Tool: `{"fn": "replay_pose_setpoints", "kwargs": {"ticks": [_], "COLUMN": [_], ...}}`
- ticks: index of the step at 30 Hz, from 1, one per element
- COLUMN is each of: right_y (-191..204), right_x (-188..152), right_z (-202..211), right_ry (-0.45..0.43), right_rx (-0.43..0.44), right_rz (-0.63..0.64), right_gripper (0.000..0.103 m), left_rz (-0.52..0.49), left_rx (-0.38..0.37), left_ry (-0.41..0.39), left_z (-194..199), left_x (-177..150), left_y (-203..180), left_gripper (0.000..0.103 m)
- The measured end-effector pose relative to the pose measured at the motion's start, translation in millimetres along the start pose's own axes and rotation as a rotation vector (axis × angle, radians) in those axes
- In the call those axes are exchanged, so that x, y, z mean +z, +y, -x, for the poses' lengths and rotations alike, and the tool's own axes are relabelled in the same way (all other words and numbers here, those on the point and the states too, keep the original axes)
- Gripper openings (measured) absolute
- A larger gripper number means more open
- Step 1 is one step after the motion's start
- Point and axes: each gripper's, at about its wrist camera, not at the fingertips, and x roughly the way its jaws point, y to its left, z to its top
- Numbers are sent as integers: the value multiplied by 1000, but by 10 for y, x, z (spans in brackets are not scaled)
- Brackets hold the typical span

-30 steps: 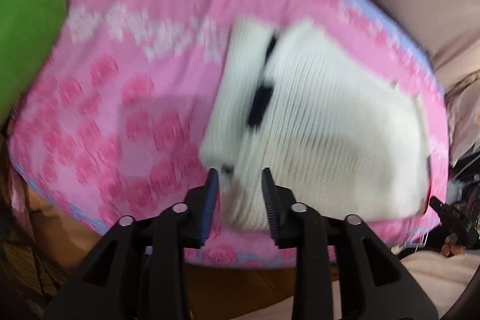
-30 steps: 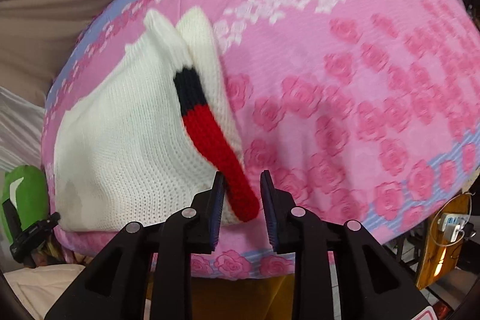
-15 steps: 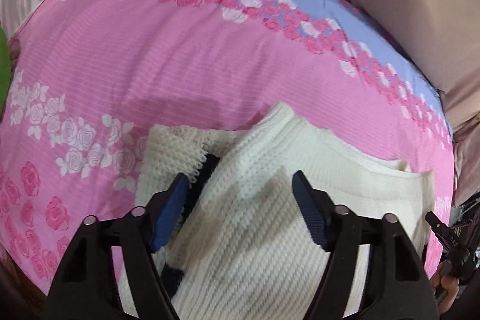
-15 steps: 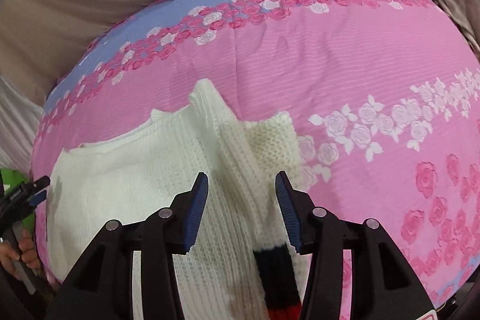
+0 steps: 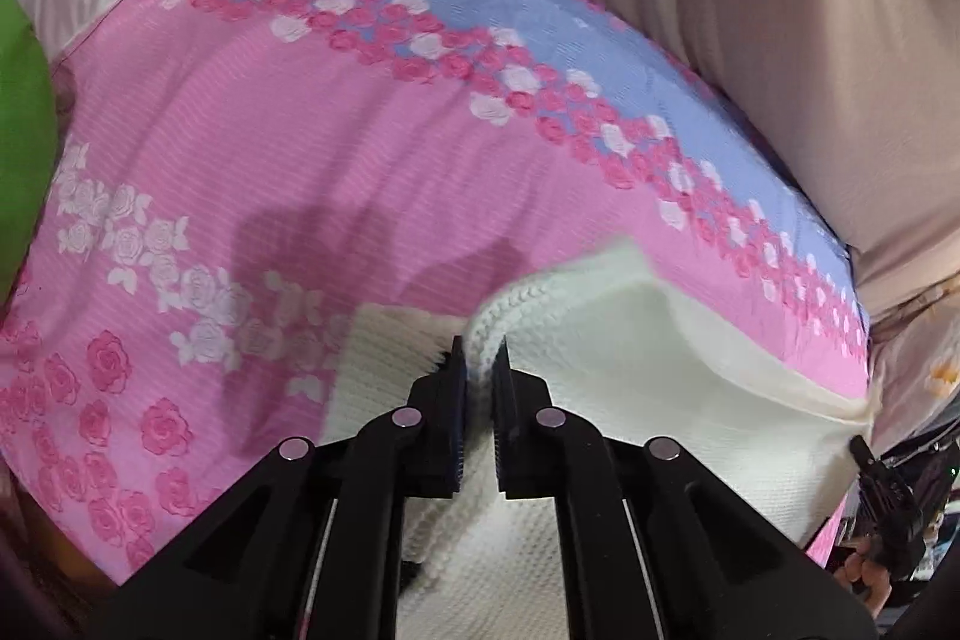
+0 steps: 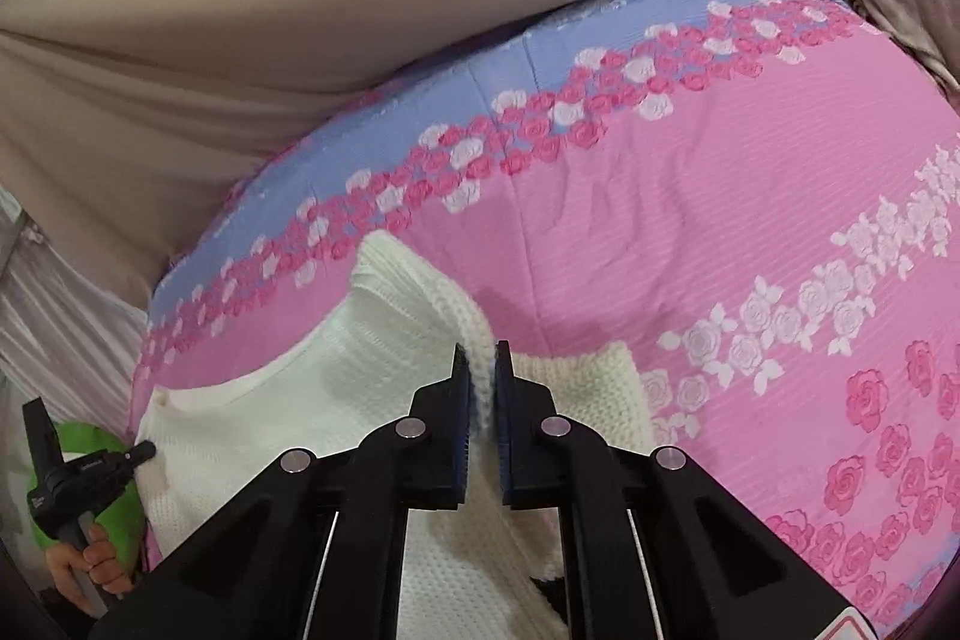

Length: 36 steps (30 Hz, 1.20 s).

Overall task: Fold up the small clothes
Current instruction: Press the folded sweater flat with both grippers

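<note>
Left wrist view: a white knitted garment (image 5: 648,382) lies on a pink cloth (image 5: 288,148) printed with roses, with a blue band along its far edge. The garment fills the near right part of the cloth, its long axis running from the near left toward the far right, where a corner reaches the cloth's right edge. The left gripper (image 5: 479,358) has just been closing and now pinches a thick ribbed edge of the knit between its pads, lifting it into a small ridge. A green object (image 5: 24,148) shows at the far left edge. At the lower right, a hand (image 5: 864,574) holds the other black tool.

Right wrist view: the same garment (image 6: 288,412) spreads over the near left of the cloth (image 6: 720,232), its length running from the near right toward the far left. The right gripper (image 6: 479,358) has also just been closing and now clamps a ribbed fold of the knit, which rises to a peak pointing away from the camera. Beige fabric (image 6: 300,10) hangs behind the cloth. At the lower left, a hand (image 6: 90,562) grips a black handle.
</note>
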Motion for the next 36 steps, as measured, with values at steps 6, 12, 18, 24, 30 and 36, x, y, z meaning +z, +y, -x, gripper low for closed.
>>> {"fn": "replay_pose_setpoints", "kwargs": {"ticks": [6, 12, 18, 24, 30, 36], "right_y": [-436, -314, -67, 548, 470, -261], "right_x": [-27, -4, 0, -405, -369, -58], "right_z": [-626, -787, -152, -371, -959, -528], "right_ry": [130, 173, 8, 180, 195, 114], "right_rx": [-90, -88, -101, 102, -126, -221], "right_rz": [-63, 1, 77, 210, 254, 53], "right_gripper": [6, 8, 27, 8, 7, 3], "left_rz": [-7, -49, -68, -208, -203, -183], "left_rx": [92, 85, 111, 62, 126, 122], "left_ry": [94, 81, -83, -42, 45, 39], "left_z": [-542, -479, 105, -121, -615, -620], "left_x": [-74, -61, -126, -285, -408, -368], "left_y": [150, 49, 20, -483, -333, -277], "left_gripper": [6, 13, 37, 37, 39, 39]}}
